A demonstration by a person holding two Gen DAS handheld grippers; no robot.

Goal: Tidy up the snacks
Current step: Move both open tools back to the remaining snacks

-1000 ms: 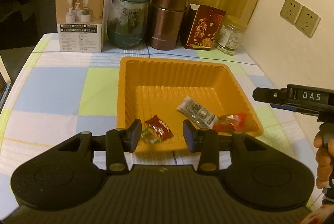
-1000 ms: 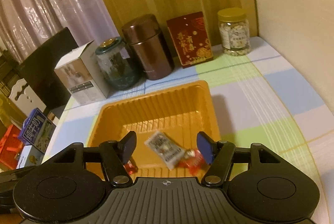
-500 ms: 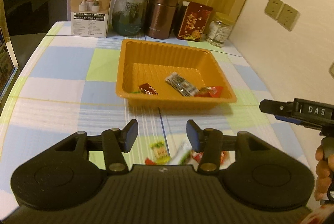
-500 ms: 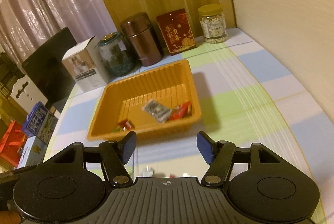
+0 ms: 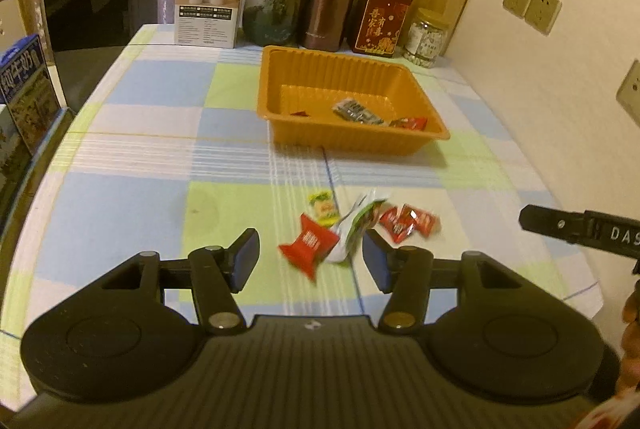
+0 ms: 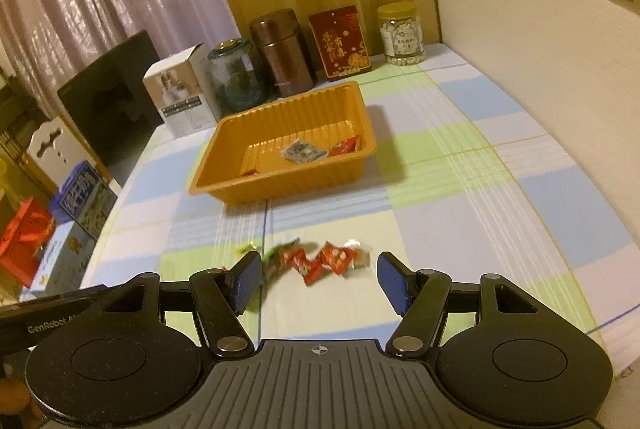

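Note:
An orange tray [image 5: 280,85] [image 6: 224,165] sits mid-table with three wrapped snacks inside, among them a grey packet [image 5: 354,109] [image 6: 302,150] and a red one [image 5: 414,123] [image 6: 346,145]. Near the table's front lies a loose pile: a red packet [image 5: 308,244], a yellow-green candy [image 5: 323,207], a white-green wrapper [image 5: 360,221] and small red candies [image 5: 408,223] [image 6: 320,259]. My left gripper [image 5: 310,259] hovers over the pile, its jaws opening, nothing pressed between them. My right gripper [image 6: 318,279] stands open just short of the red candies, holding nothing.
Along the back edge stand a white box [image 5: 210,11], a glass jar [image 5: 272,9], a brown canister [image 5: 328,7], a red box [image 5: 380,23] and a small jar [image 5: 426,37]. A dark chair [image 5: 96,1] is at left, cartons [image 6: 80,197] beyond the left edge, a wall at right.
Both grippers have drawn back from the tray toward the table's near edge, bringing the loose pile of snacks into view. The left jaws have widened.

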